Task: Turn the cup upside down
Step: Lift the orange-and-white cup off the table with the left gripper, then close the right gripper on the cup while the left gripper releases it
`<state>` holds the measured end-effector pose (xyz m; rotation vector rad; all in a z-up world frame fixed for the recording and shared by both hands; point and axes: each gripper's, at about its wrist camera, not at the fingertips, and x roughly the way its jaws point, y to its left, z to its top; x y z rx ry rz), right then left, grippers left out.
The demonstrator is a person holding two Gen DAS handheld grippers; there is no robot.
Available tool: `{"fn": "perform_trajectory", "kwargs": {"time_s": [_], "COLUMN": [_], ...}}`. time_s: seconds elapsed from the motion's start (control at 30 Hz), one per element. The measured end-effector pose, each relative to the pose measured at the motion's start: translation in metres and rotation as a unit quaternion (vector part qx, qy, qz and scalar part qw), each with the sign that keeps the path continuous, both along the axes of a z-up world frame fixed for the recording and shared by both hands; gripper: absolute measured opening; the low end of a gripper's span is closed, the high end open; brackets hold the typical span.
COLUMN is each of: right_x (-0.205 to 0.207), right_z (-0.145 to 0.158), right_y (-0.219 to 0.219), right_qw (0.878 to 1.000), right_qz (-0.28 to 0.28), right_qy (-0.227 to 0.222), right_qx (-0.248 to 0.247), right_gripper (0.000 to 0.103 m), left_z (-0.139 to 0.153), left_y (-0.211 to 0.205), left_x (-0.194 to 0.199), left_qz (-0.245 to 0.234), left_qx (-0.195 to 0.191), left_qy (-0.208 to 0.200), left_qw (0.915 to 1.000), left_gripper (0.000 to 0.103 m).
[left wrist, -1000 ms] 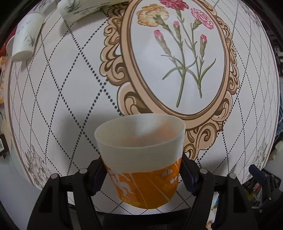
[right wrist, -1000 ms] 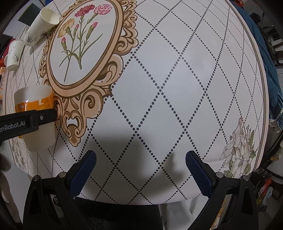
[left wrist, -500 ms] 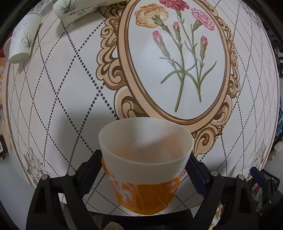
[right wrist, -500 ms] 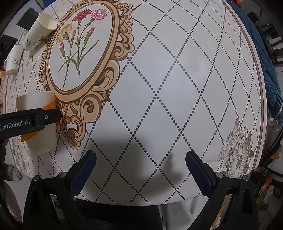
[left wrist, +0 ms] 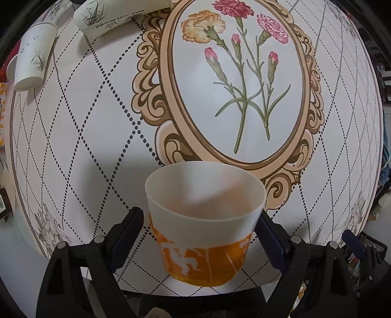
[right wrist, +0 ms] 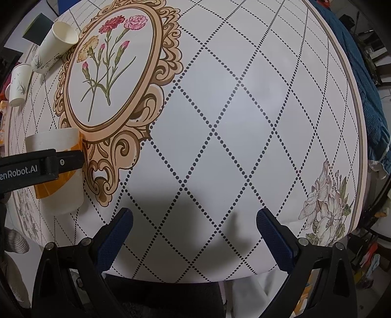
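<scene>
An orange-and-white paper cup [left wrist: 204, 225] stands between the fingers of my left gripper [left wrist: 198, 234], its open white end toward the camera. The right finger touches the cup; the left finger stands slightly off its side. In the right wrist view the same cup [right wrist: 58, 171] is at the far left, with the left gripper's black finger [right wrist: 48, 164] across it, over the table edge. My right gripper [right wrist: 194, 234] is open and empty above the patterned tablecloth [right wrist: 232, 122].
Two white paper cups with grass prints sit at the far left: one lying on its side [left wrist: 117, 17], one [left wrist: 33, 57] beside it. A floral oval medallion [left wrist: 239, 85] fills the table's middle. Blue fabric [right wrist: 366, 85] lies past the right edge.
The left gripper and cup have shifted right and slightly back toward the near table edge. The left finger now shows a small gap from the cup. The right gripper has barely moved.
</scene>
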<state>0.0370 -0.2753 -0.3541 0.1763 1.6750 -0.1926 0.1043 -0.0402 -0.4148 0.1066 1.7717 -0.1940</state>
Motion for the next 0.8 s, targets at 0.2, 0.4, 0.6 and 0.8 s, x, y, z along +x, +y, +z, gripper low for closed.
{"fn": "perform_trajectory", "kwargs": {"time_s": [0.2,0.4,0.6,0.8], "right_x": [-0.005,-0.009,-0.013,-0.011], "right_z": [-0.001,0.025,0.061,0.081], "right_y": [0.003,0.013,0.049,0.091], "right_qw": [1.000,1.000,0.998,0.996], "right_qz": [-0.003,0.003,0.024,0.047], "right_qy": [-0.003,-0.020,-0.049,-0.066], "right_qx": [0.000,0.008,0.028,0.033], "right_gripper": [0.102,0.102,0.102,0.102], "left_z": [0.035,0.099,0.128,0.133], "left_y": [-0.001,0.023,0.086,0.142], "left_x": [-0.006,-0.023,-0.051,-0.064], "left_qz": [-0.007,-0.008,0.016,0.052], "left_qx": [-0.004,0.000,0.031,0.030], "left_qy": [-0.022,-0.087,-0.125,-0.142], "left_qw": [0.9997,0.9962,0.9916,0.9881], "left_gripper": [0.090,0.090,0.090,0.090]}}
